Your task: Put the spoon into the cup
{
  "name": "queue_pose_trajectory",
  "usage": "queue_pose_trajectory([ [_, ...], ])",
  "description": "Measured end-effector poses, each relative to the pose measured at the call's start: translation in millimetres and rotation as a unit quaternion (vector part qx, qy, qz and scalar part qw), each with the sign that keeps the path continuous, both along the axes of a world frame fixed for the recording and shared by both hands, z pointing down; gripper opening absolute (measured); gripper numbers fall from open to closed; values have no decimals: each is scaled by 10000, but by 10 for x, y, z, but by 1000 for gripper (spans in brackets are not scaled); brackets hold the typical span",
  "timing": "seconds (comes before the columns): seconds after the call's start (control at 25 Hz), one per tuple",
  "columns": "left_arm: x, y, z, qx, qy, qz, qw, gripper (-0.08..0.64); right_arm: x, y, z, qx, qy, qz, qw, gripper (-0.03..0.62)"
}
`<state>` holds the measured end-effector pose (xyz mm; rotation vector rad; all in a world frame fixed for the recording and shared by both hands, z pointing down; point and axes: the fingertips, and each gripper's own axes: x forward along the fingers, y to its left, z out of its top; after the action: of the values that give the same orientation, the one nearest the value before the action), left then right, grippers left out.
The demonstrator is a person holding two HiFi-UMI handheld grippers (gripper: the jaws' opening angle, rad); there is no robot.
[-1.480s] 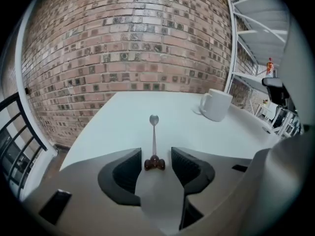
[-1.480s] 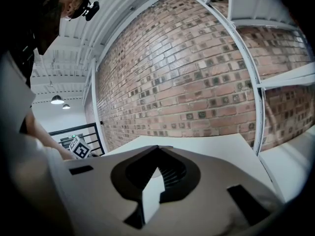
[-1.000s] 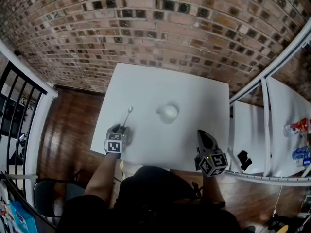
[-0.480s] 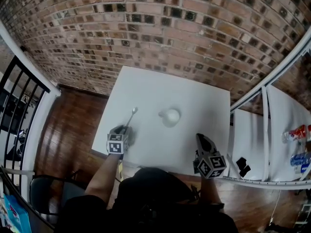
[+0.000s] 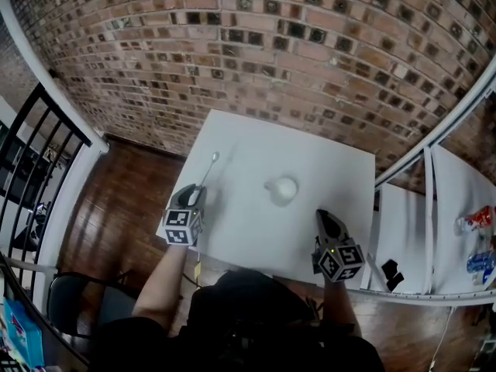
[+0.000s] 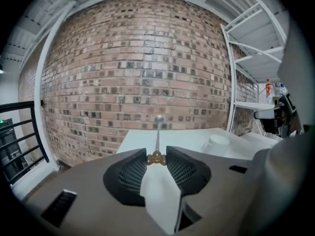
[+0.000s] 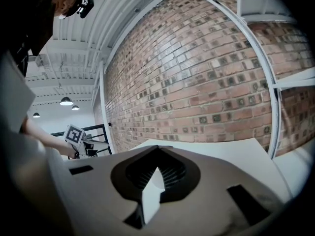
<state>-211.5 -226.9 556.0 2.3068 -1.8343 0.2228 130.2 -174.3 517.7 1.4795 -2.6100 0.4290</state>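
Note:
A slim metal spoon [image 5: 210,169] with a gold-coloured handle end sticks out forward from my left gripper [image 5: 193,195], which is shut on that end and holds it above the white table [image 5: 248,231]. In the left gripper view the spoon [image 6: 158,131] points away between the jaws of the left gripper [image 6: 156,154], bowl toward the brick wall. The white cup [image 5: 284,190] stands near the table's middle, to the right of the spoon; the left gripper view shows the cup [image 6: 216,144] at right. My right gripper [image 5: 328,222] hovers near the table's front right with jaws together and nothing in them.
A brick wall [image 5: 256,60] stands behind the table. A black railing [image 5: 35,169] is at the left and a white shelf frame [image 5: 426,200] with bottles at the right. Wooden floor [image 5: 124,208] lies left of the table.
My left gripper closed on the spoon's handle end and lifted the spoon off the table. The right gripper stayed roughly where it was.

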Motion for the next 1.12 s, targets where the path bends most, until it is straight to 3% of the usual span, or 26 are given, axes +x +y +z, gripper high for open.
queue_pose_trajectory([
  [0.2, -30, 86, -473, 625, 113, -32, 9980, 124, -96, -4, -82, 84, 58, -120, 9999, 5],
  [0.44, 297, 142, -665, 811, 6, 510, 9954, 124, -49, 73, -89, 94, 22, -26, 9999, 5],
  [0.88, 1183, 172, -488, 422, 39, 1904, 9808, 124, 156, 188, -90, 79, -33, 281, 9996, 5],
  [1.0, 1461, 197, -327, 58, 31, 2467, 9691, 124, 251, 196, -90, 85, -64, 433, 9990, 5],
  [1.12, 1643, 190, -72, -382, -265, 2743, 9605, 124, 317, 198, -94, 86, -102, 518, 9986, 5],
])
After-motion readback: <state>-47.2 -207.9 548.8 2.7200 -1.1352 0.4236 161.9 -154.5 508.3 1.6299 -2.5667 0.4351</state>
